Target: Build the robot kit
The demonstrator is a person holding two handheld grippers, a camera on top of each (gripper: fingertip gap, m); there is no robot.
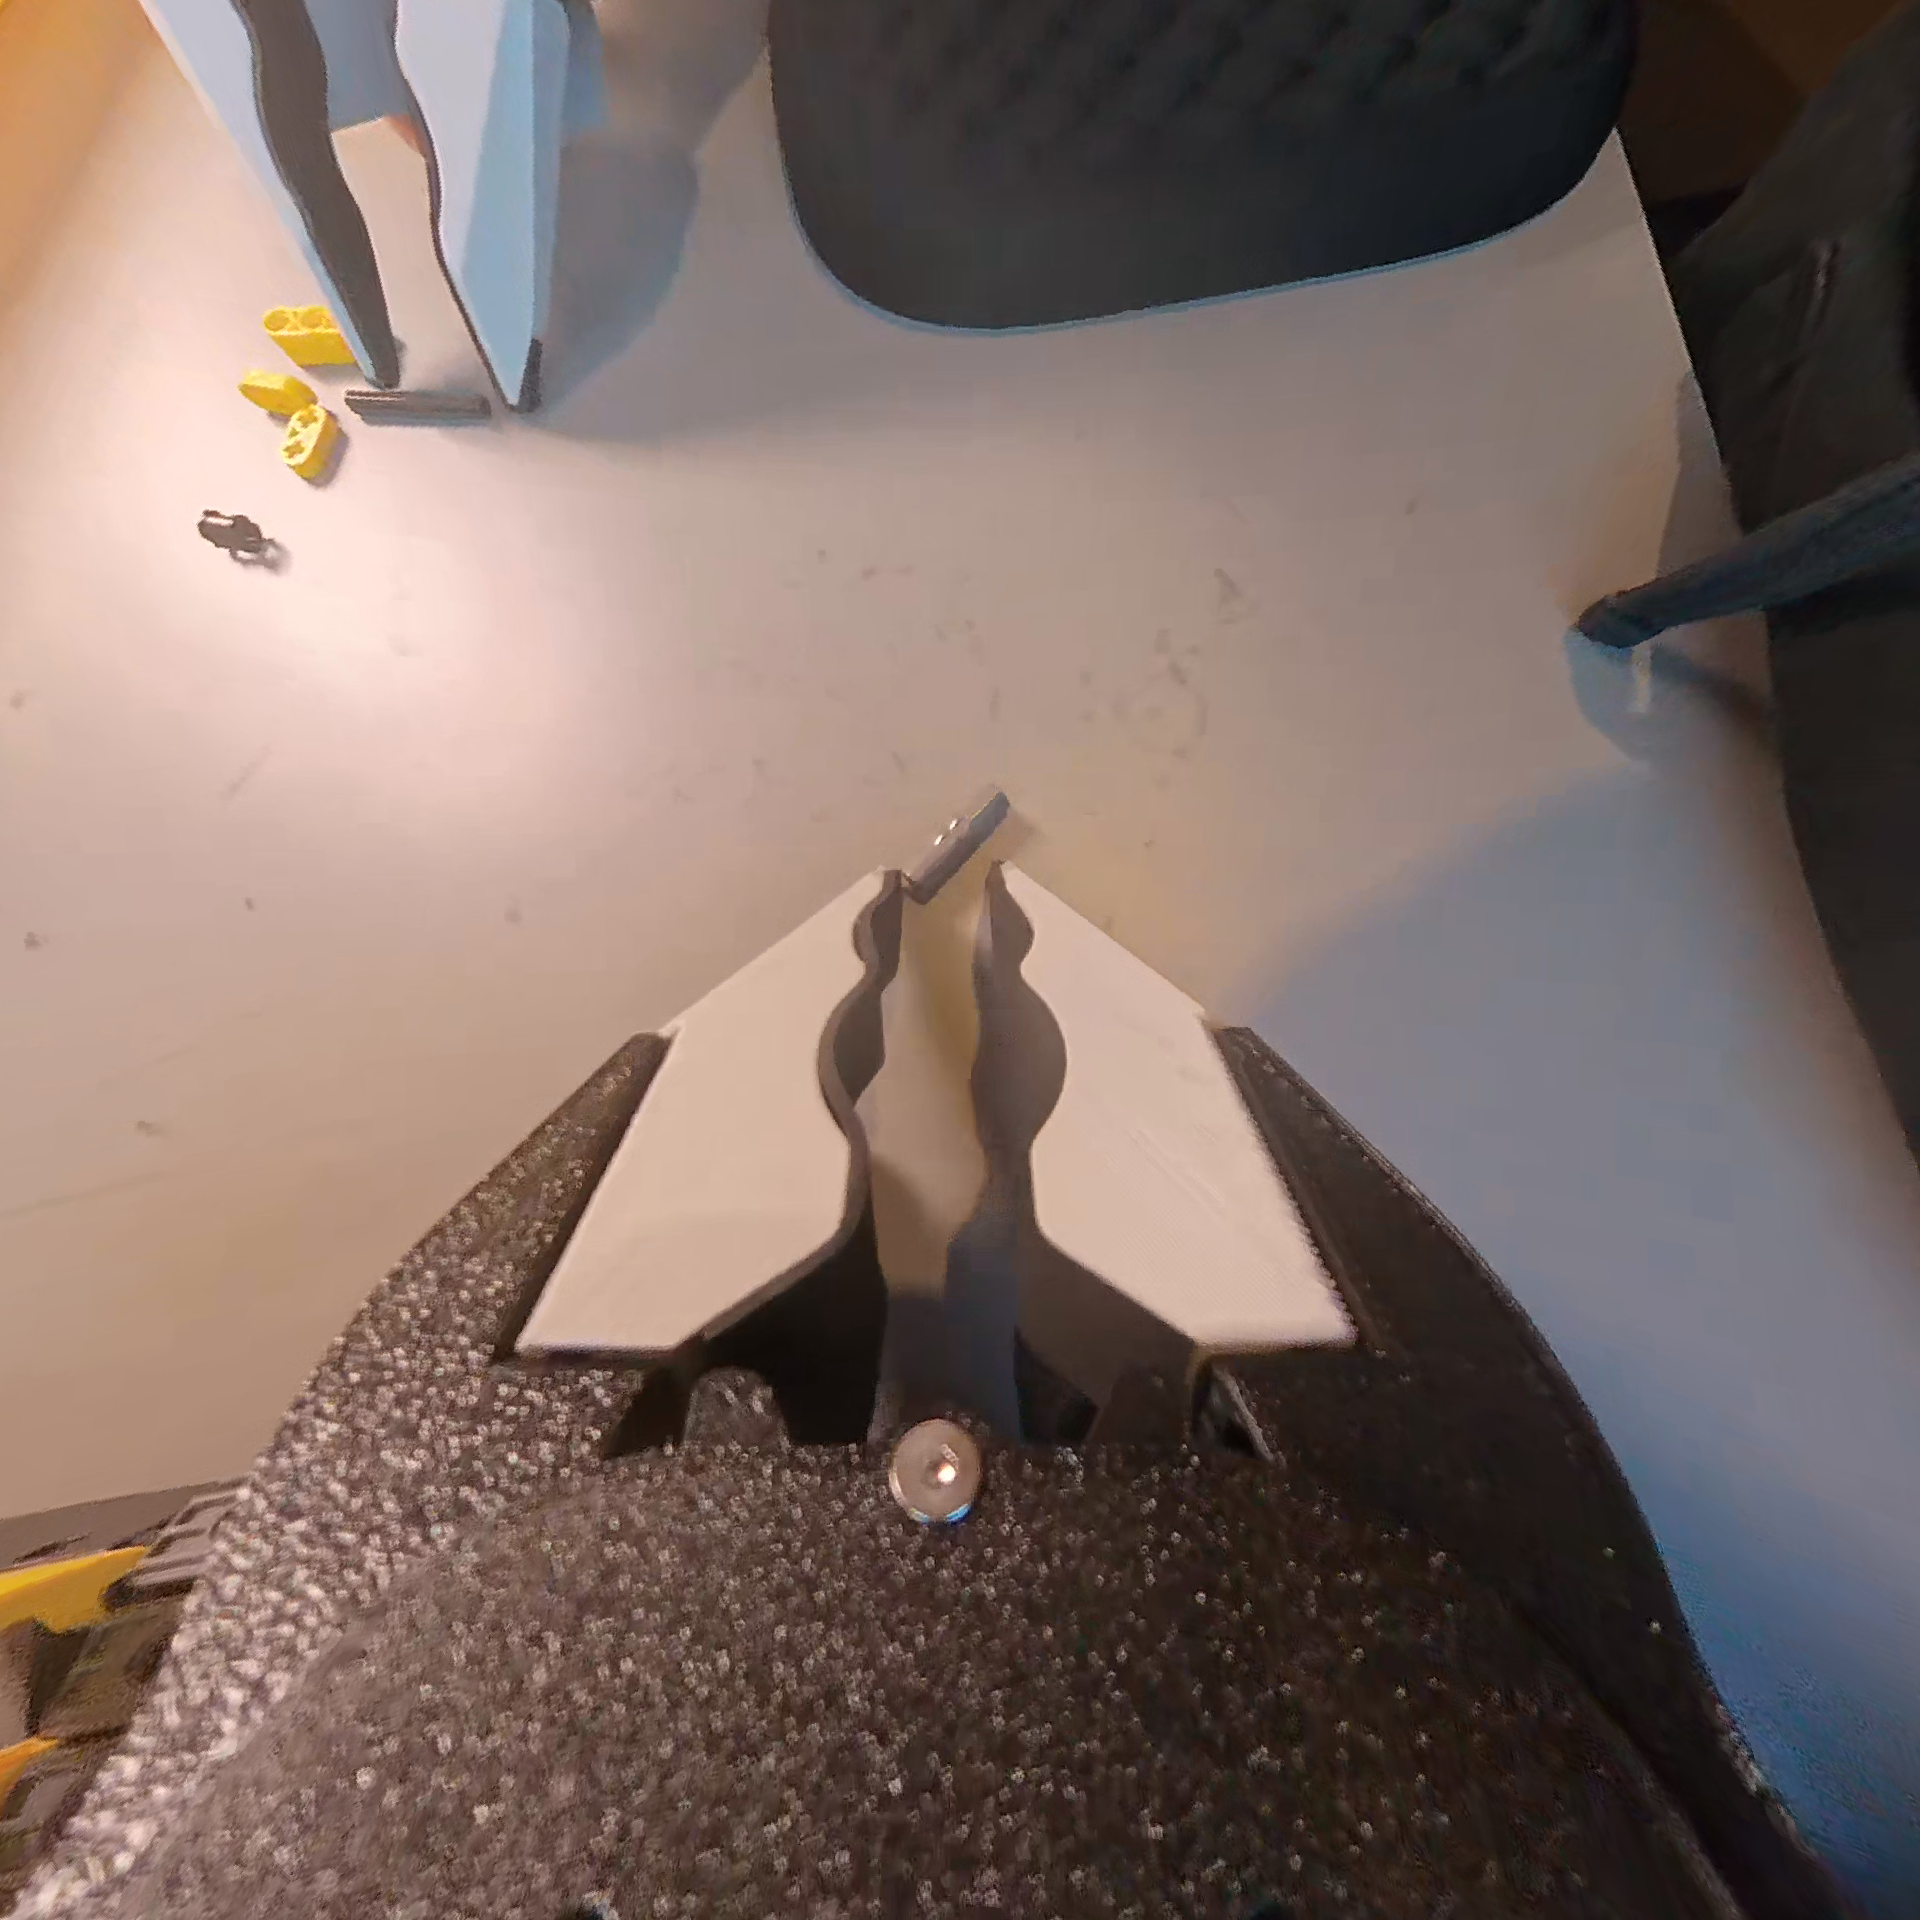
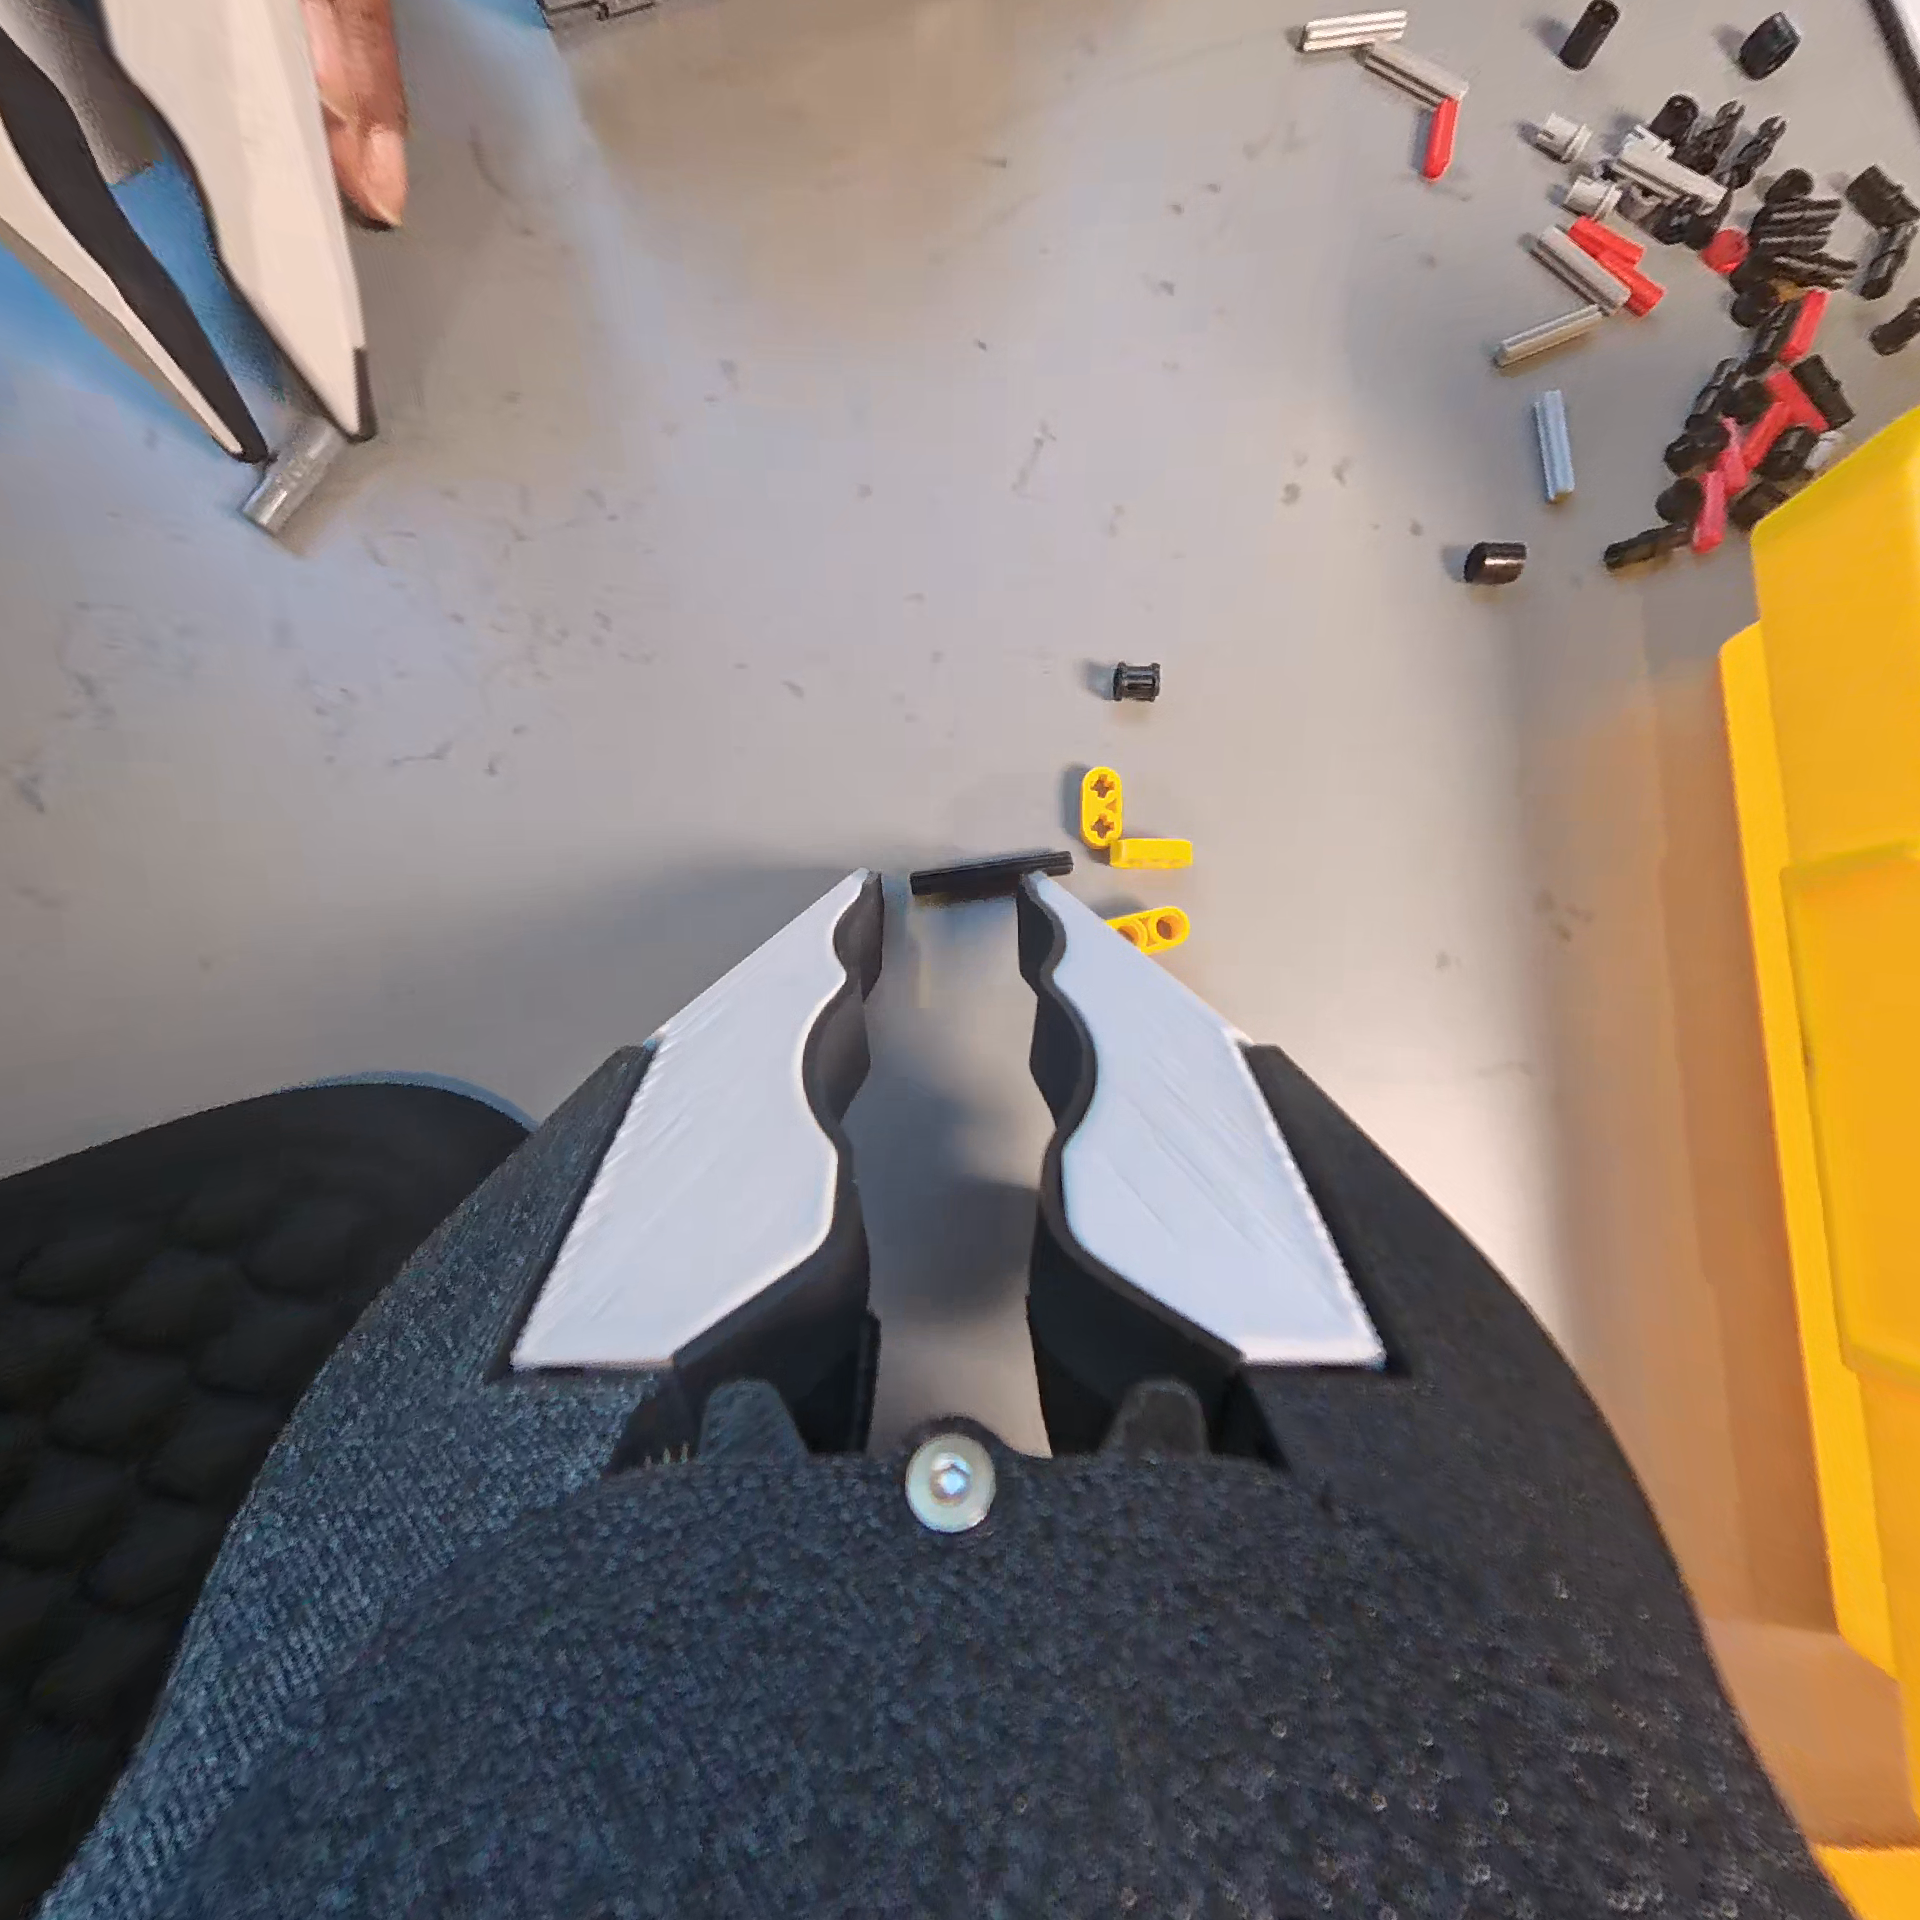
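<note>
Black axle (image 2: 990,874) lies on scuffed grey counter (image 2: 675,623), at right claw (image 2: 951,883) tips, spread. Left claw (image 1: 945,883) pinches grey connector (image 1: 958,844). Yellow bin (image 2: 1839,935) right; black chair (image 1: 1195,145) beyond counter edge.

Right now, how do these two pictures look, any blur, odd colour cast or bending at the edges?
Left wrist view: warm orange cast at the left edge, the left gripper and grey piece at its tips slightly motion-blurred, the table edge bowed by the wide lens. Right wrist view: cooler, sharper light; the black axle by the right gripper is crisp, the far gripper smeared at top left.
</note>
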